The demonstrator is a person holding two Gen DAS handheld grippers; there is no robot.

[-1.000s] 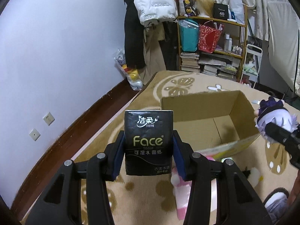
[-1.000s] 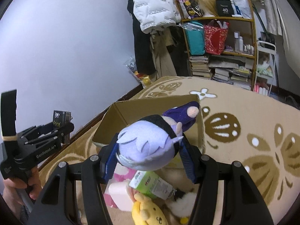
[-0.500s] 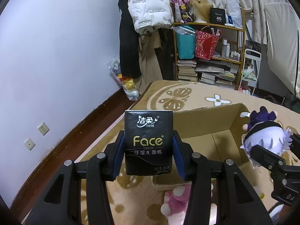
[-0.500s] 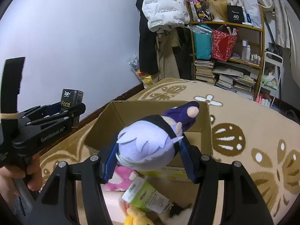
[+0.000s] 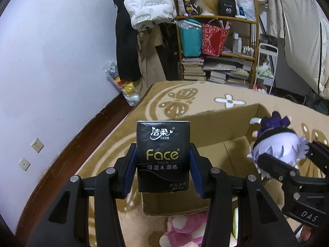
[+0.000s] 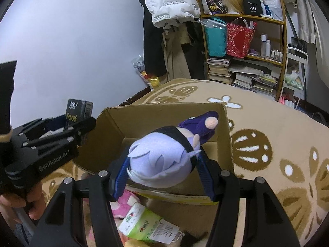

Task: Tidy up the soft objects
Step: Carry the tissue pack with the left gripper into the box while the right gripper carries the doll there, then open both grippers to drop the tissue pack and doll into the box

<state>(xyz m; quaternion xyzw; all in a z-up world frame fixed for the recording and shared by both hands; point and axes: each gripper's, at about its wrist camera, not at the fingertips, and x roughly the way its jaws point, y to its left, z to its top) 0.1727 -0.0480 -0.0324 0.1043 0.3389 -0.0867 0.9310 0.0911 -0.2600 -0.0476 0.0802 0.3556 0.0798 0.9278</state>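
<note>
My left gripper (image 5: 163,171) is shut on a black "Face" tissue pack (image 5: 163,154), held upright above the near left corner of an open cardboard box (image 5: 207,123). My right gripper (image 6: 162,175) is shut on a lilac-haired plush doll with a purple hat (image 6: 164,158), held over the box's (image 6: 156,119) near edge. The doll (image 5: 277,146) and right gripper show at the right of the left wrist view. The tissue pack (image 6: 77,111) and left gripper (image 6: 51,142) show at the left of the right wrist view.
The box stands on a beige patterned rug (image 6: 277,144). Below the grippers lie a pink plush (image 5: 183,230) and a green tissue pack (image 6: 144,224). A wall (image 5: 51,61) runs on the left. A cluttered shelf (image 5: 222,47) and hanging coats (image 5: 144,20) stand behind.
Both grippers have moved forward and up toward the box with their loads. The plush doll now hangs over the box's near edge, closer to the tissue pack.
</note>
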